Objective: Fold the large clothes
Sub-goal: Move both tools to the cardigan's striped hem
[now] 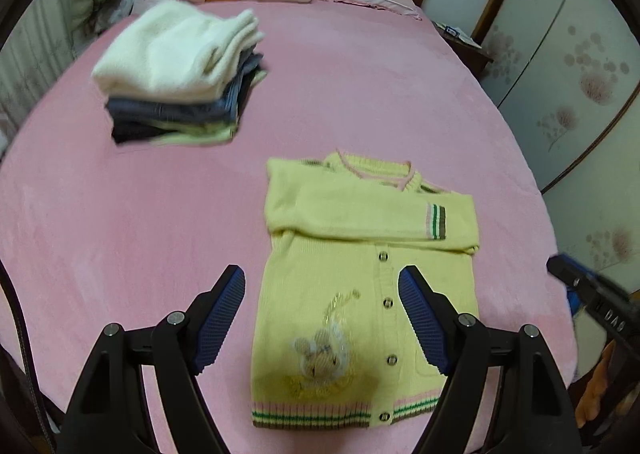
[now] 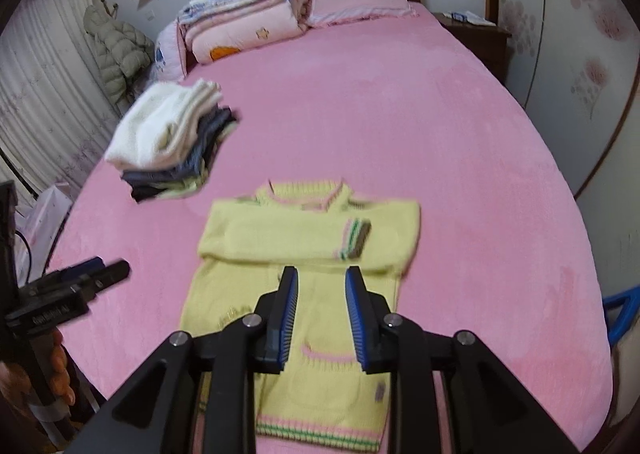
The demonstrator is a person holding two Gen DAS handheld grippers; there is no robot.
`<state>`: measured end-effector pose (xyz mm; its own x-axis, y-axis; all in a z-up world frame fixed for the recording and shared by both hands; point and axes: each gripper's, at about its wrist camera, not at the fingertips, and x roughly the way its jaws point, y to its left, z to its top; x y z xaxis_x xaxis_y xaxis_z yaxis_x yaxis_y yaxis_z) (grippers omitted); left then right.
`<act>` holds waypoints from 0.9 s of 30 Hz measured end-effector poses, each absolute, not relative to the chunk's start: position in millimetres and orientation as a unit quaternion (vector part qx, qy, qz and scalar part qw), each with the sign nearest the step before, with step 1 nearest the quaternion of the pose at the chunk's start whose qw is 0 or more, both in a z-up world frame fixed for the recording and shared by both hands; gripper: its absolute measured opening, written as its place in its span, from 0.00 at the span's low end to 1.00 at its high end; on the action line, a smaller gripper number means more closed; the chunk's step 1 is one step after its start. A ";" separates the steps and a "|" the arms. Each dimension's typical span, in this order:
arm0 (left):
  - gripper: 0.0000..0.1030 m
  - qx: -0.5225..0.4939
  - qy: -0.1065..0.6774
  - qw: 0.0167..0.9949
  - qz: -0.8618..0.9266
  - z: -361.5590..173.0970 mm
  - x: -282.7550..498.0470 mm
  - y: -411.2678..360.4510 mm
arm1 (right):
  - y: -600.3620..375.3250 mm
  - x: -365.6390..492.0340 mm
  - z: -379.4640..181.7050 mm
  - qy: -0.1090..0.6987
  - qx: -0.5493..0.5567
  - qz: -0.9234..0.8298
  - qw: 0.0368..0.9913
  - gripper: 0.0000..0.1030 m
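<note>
A pale yellow knit cardigan [image 1: 360, 214] lies flat on the pink bed [image 1: 360, 74], front up. Both sleeves are folded across the chest, and a rabbit motif and buttons show below them. My left gripper [image 1: 322, 274] hovers above its lower half, open wide, with nothing between the pads. In the right wrist view the cardigan [image 2: 280, 230] lies under my right gripper [image 2: 321, 272], whose jaws stand narrowly open and hold no cloth. The left gripper [image 2: 100, 272] shows at the left edge, held by a hand [image 2: 60, 370]. The right gripper's tip [image 1: 560, 266] shows at the right.
A pile of folded clothes [image 1: 176, 74], white on top and dark below, sits on the bed at the far left. Stacked quilts [image 2: 240, 22] and a pink pillow [image 2: 360, 2] lie at the wooden headboard. A nightstand [image 2: 476, 34] stands at the right, and a puffy jacket [image 2: 116, 46] hangs at the left.
</note>
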<state>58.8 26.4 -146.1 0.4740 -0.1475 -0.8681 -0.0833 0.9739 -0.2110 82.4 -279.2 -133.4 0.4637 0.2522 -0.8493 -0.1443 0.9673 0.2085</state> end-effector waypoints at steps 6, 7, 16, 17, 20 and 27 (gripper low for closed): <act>0.76 -0.138 0.550 0.823 -0.025 -196.3 28.6 52.1 | -290.2 38.5 -172.9 0.544 0.069 0.090 0.831 0.24; 0.76 -0.132 0.559 0.818 -0.028 -206.8 23.2 54.1 | -291.4 33.3 -177.9 0.549 0.070 0.087 0.829 0.24; 0.76 -0.146 0.623 0.768 -0.034 -285.6 -3.9 65.2 | -309.2 -15.1 -246.9 0.599 0.092 0.052 0.794 0.24; 0.76 -0.147 0.632 0.760 -0.036 -296.4 -6.4 65.2 | -312.5 -19.8 -255.2 0.603 0.099 0.048 0.790 0.24; 0.76 -0.150 0.638 0.754 -0.038 -313.0 -11.0 65.3 | -317.6 -28.1 -270.0 0.611 0.105 0.036 0.784 0.24; 0.93 -0.163 0.626 0.761 -0.060 -325.7 -13.3 64.0 | -327.3 -38.2 -294.1 0.616 0.136 0.032 0.776 0.24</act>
<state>-13.3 64.0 -325.7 0.2100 -0.2942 -0.9324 -0.1131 0.9399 -0.3221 -38.2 -327.3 -294.1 0.2398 0.2164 -0.9464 0.1174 0.9612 0.2496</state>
